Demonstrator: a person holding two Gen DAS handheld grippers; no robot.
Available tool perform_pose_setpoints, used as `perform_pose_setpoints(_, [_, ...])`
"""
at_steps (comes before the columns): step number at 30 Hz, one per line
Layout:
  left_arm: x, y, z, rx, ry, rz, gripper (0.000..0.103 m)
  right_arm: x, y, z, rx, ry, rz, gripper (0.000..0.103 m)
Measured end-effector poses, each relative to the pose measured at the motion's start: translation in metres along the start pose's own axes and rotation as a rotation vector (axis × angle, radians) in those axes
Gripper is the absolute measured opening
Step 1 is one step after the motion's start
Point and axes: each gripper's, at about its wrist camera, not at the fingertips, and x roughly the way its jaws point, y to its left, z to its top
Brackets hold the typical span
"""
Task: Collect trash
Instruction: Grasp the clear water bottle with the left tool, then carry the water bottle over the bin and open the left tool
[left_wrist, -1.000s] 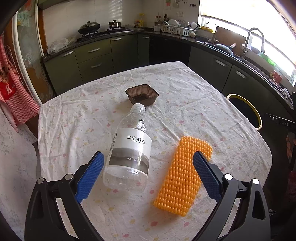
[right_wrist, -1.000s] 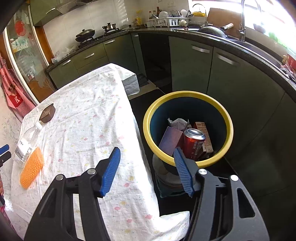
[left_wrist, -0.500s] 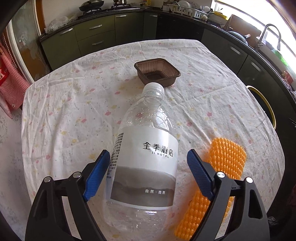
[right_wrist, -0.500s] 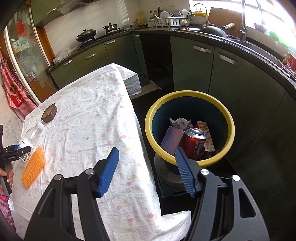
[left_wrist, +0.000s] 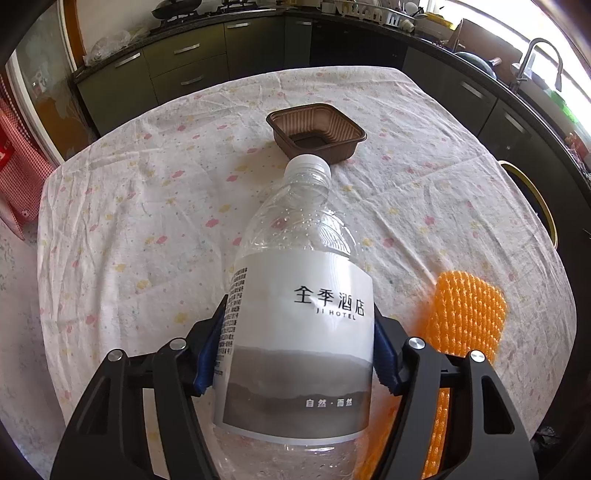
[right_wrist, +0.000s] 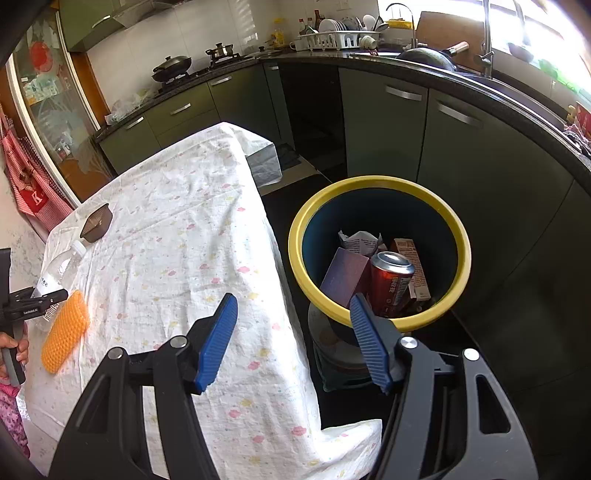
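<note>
1. The clear plastic bottle (left_wrist: 299, 332) lies on its side on the cloth-covered bench (left_wrist: 129, 221), white cap (left_wrist: 309, 164) pointing away toward the brown tray (left_wrist: 317, 134), with the orange mesh sleeve (left_wrist: 467, 314) just beside it.
2. The left tool (left_wrist: 299, 354) has just been closing; its blue pads (left_wrist: 210, 354) now sit against both sides of the bottle at the label (left_wrist: 303, 343), so it looks held.
3. The bottle appears empty: I judge it very light, thin-walled and smooth, likely to dent or squirt out if squeezed hard.
4. The labelled middle looks the best place to hold; paper gives more friction than bare plastic, and the body is straight there.
5. The right tool (right_wrist: 293, 338) hangs half open, holding nothing, over the bench edge near the yellow-rimmed bin (right_wrist: 380, 184), which already contains a can (right_wrist: 391, 280) and cartons.
</note>
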Motion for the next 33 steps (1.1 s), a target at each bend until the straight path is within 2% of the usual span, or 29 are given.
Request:
perform_pose_setpoints(12, [-0.056,-0.021,0.002,0.043,-0.102,-0.011,0.065,-0.001,0.0,-0.002,-0.002,-0.004,0.008,0.06])
perform_pose_setpoints(17, [-0.081,-0.053,0.007,0.104,-0.138,-0.042,0.066,-0.011,-0.006,-0.001,0.005,-0.026,-0.004,0.06])
perform_pose_setpoints(25, [-0.1,-0.153,0.037,0.287,-0.153,-0.188,0.066,-0.034,-0.047,0.0,0.076,-0.075,-0.056,0.06])
perform_pose_setpoints(33, [-0.086,-0.285,0.076,0.521,-0.129,-0.309,0.066,-0.04,-0.095,-0.012,0.158,-0.082,-0.084,0.06])
